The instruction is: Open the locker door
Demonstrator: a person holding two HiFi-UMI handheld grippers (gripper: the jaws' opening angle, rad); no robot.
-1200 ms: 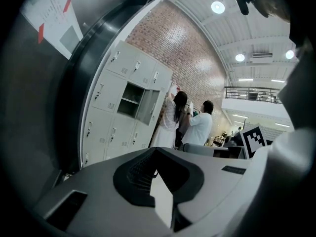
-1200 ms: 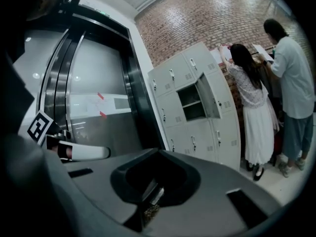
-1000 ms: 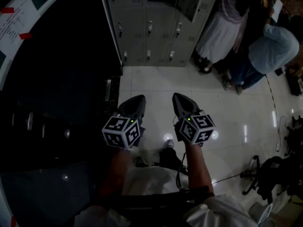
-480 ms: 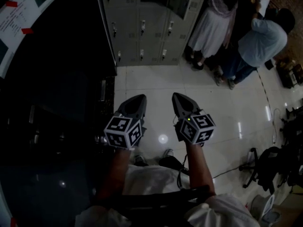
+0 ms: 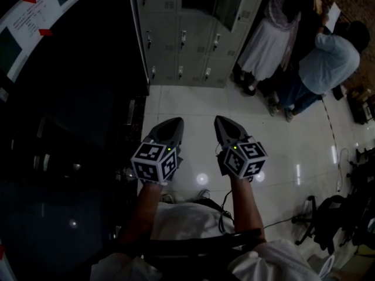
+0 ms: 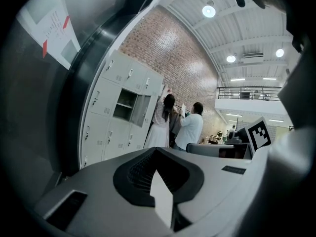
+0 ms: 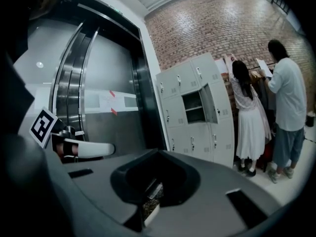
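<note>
Red brick wall, glossy white tiled floor, round ceiling lights

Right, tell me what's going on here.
A person holds a tool in each hand. The left tool and the right tool are both shut, empty and pointed toward a bank of grey lockers across the glossy floor. Neither touches a locker yet. One locker door already stands open, and two people stand beside the lockers.
</note>
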